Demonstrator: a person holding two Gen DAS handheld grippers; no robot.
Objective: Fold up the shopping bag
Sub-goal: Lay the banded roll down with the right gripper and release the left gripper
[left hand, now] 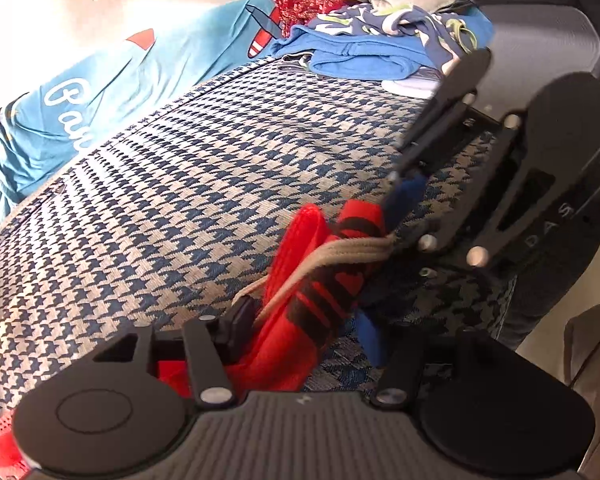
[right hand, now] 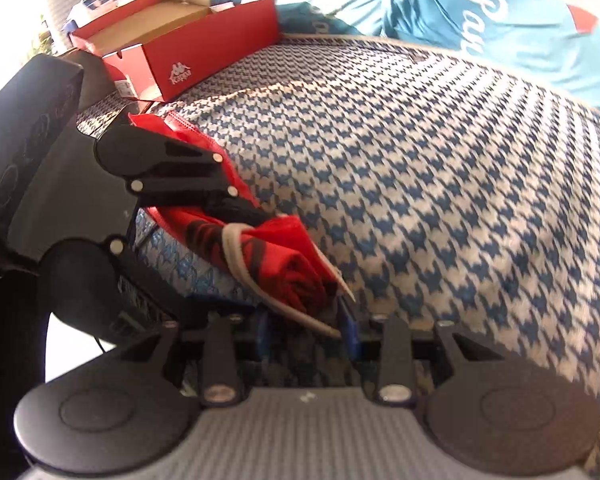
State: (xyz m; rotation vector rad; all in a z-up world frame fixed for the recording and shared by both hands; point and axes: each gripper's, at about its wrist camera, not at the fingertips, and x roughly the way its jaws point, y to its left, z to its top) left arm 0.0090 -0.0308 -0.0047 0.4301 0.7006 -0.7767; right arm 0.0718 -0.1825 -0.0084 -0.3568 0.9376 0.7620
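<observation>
The red shopping bag [left hand: 324, 280], with black stripes, is rolled into a tight bundle with a beige cord [left hand: 340, 250] wound around it. It lies on a blue-and-white houndstooth cover [left hand: 180, 180]. My left gripper [left hand: 304, 326] straddles one end of the bundle; its left finger touches the red cloth and a gap shows at its right blue pad. My right gripper [left hand: 404, 216] comes in from the upper right at the other end. In the right wrist view the bag [right hand: 300, 256] ends between the blue pads of my right gripper [right hand: 306, 332], with slight gaps on both sides.
An open red Kappa shoebox [right hand: 188, 48] stands at the far left of the cover. A teal printed garment [left hand: 100, 92] lies along the far edge. A pile of blue and red clothes [left hand: 364, 40] sits behind the bag.
</observation>
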